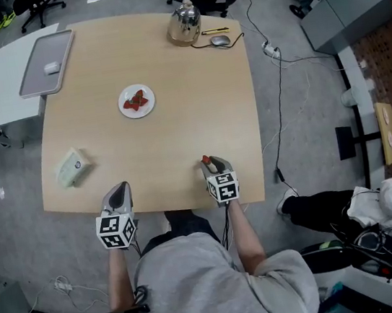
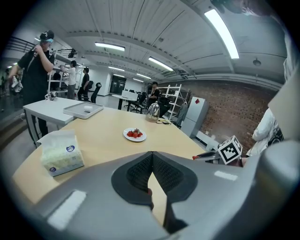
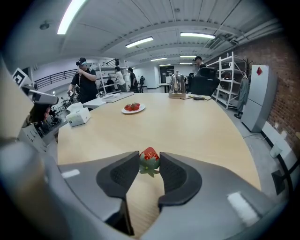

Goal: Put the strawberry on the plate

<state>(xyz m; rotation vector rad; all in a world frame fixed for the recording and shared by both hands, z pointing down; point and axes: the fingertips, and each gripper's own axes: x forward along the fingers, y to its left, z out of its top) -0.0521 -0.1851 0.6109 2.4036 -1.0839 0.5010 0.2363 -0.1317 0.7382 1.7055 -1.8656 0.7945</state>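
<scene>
A red strawberry (image 3: 149, 158) with green leaves sits pinched between the tips of my right gripper (image 3: 149, 161), held above the near edge of the wooden table (image 1: 196, 108); the same strawberry (image 1: 206, 160) shows at the gripper's tip from above. The white plate (image 1: 136, 101) lies mid-table, well beyond, with other strawberries on it; the plate (image 3: 133, 108) appears far ahead to the left, and the plate (image 2: 135, 135) also shows ahead of my left gripper (image 2: 151, 176). That gripper is shut, empty, at the table's near left edge.
A tissue pack (image 1: 72, 168) lies at the near left of the table. A glass kettle (image 1: 184, 24) and a mouse (image 1: 220, 40) stand at the far edge. A grey tray (image 1: 47, 63) rests on the side table to the left. People stand in the background.
</scene>
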